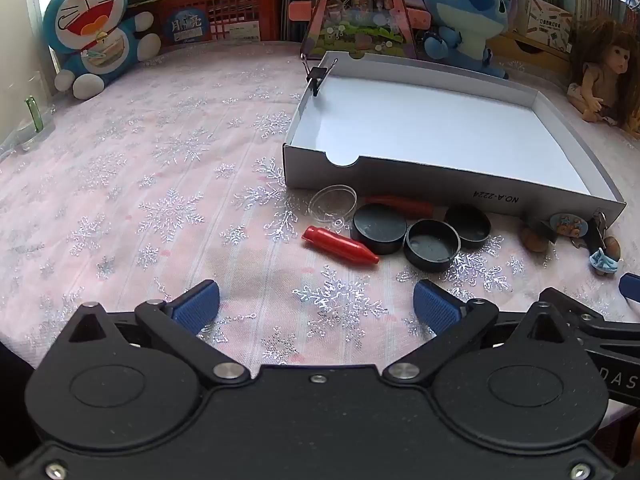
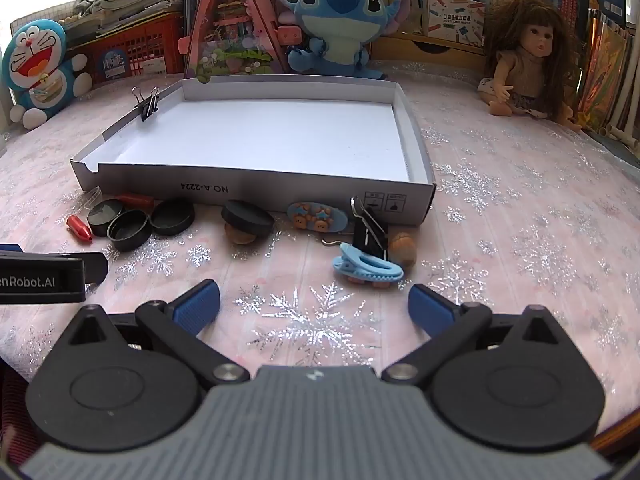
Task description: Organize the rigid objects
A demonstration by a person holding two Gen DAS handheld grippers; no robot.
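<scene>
Left gripper point(image 1: 316, 304) hovers over the pink snowflake cloth point(image 1: 160, 184), jaws spread wide, nothing held; right gripper point(image 2: 314, 304) likewise parted and empty. Just ahead of the left lies a red bullet-shaped plastic piece point(image 1: 339, 245), long axis diagonal, tip pointing right and toward the camera, beside three black round caps point(image 1: 432, 245). The shallow white cardboard box point(image 1: 304, 120) behind holds nothing yet. Judged: first pick pending; next move needs jaws set across the red piece's axis.
</scene>
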